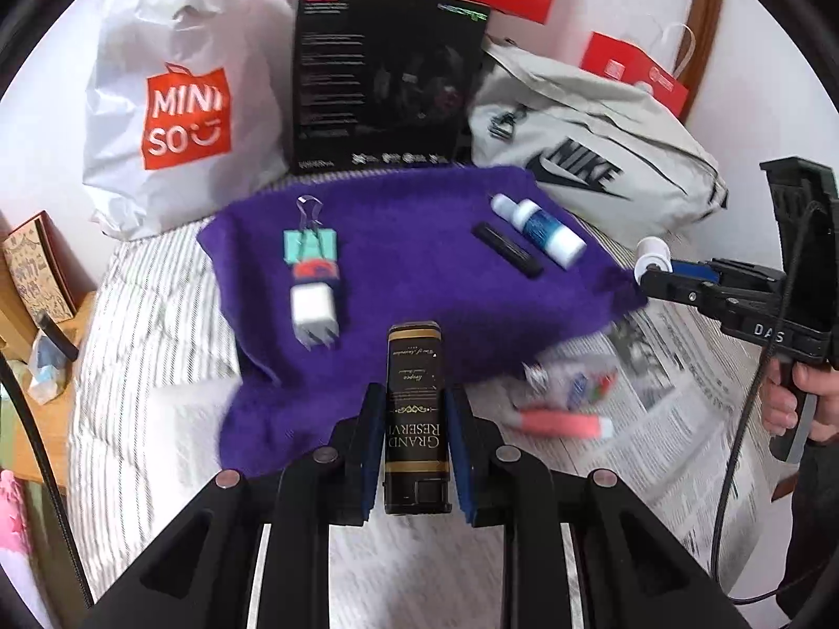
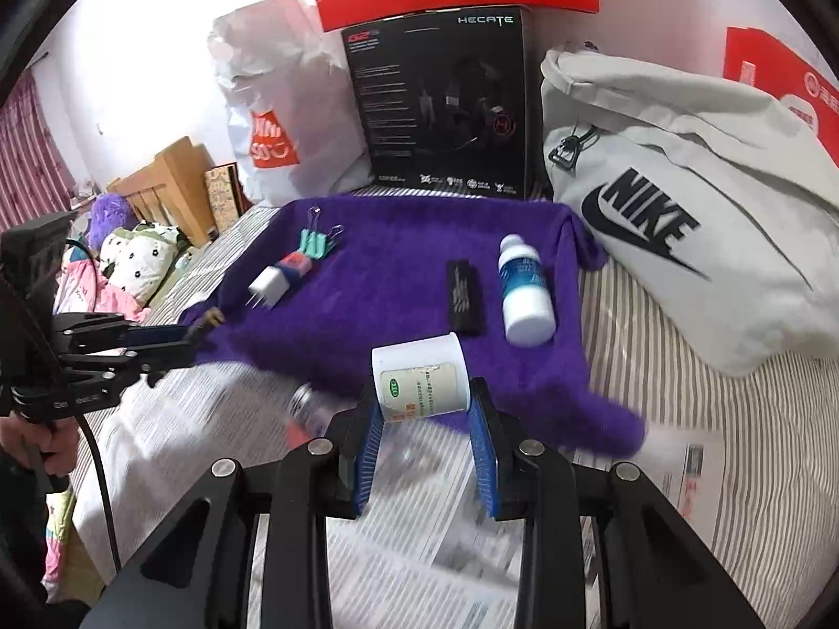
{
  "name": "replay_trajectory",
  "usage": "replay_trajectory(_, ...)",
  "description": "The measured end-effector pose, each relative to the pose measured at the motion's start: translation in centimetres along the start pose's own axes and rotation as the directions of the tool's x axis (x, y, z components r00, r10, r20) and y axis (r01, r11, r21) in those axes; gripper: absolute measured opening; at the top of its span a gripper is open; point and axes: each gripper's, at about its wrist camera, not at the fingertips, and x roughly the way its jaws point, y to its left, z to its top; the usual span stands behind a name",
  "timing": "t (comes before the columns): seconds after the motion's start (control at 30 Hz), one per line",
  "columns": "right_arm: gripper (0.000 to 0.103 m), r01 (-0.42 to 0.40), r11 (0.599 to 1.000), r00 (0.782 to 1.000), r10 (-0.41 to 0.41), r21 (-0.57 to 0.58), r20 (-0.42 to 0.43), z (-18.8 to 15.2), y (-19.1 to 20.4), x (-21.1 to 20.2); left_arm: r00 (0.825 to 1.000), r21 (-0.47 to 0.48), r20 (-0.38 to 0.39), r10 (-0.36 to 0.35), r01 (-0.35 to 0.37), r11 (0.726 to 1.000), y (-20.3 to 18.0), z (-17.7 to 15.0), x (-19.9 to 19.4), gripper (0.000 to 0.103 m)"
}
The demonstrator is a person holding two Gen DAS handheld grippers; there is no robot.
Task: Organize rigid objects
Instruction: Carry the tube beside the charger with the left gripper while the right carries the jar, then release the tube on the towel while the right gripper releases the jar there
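In the left wrist view, your left gripper point(image 1: 417, 448) is clamped on a black and gold "Grand Reserve" box point(image 1: 417, 414), its blue pads pressing both long sides. The box's long axis runs straight out along the fingers, its far end pointing past the fingertips over the near edge of the purple towel point(image 1: 414, 241). Beyond the fingertips to the left, a teal binder clip point(image 1: 309, 243), a red and blue eraser point(image 1: 314, 272) and a white charger plug point(image 1: 313, 317) lie in one line on the towel, prongs toward you. Ahead to the right, a black stick-shaped item point(image 1: 506, 250) and a blue-labelled white bottle point(image 1: 537, 230) lie side by side, both slanting the same way. Right of the fingers, on newspaper point(image 1: 676, 409), are a blurred clear bottle point(image 1: 569, 380) and a pink tube point(image 1: 563, 424). Your right gripper point(image 1: 658, 275) enters from the right edge.

In the right wrist view, your right gripper point(image 2: 427, 409) is closed nearly all the way on a white jar point(image 2: 419, 380) with a green-marked label, held at the fingertips. The jar lies on its side, its axis crosswise and tilted, its open end pointing left. Past it the black item point(image 2: 462, 296) and bottle point(image 2: 522, 291) point lengthwise away from the fingers. Your left gripper point(image 2: 202, 325) shows at the left edge.
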Motion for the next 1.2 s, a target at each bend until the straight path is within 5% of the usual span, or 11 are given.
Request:
replay_trajectory(0.5,0.031,0.033,0.997,0.985,-0.020,0.076,-0.174,2.9,-3.3,7.4,0.999,-0.015,-0.053,-0.011,0.010,1.000,2.4,3.5,4.9,0.022)
replay_trajectory(1.2,0.031,0.096,0.995,0.963,-0.095,-0.010,-0.250,2.7,-2.8,10.7,0.987,0.085,-0.150,0.065,-0.052,0.995,2.9,3.6,9.4,0.022)
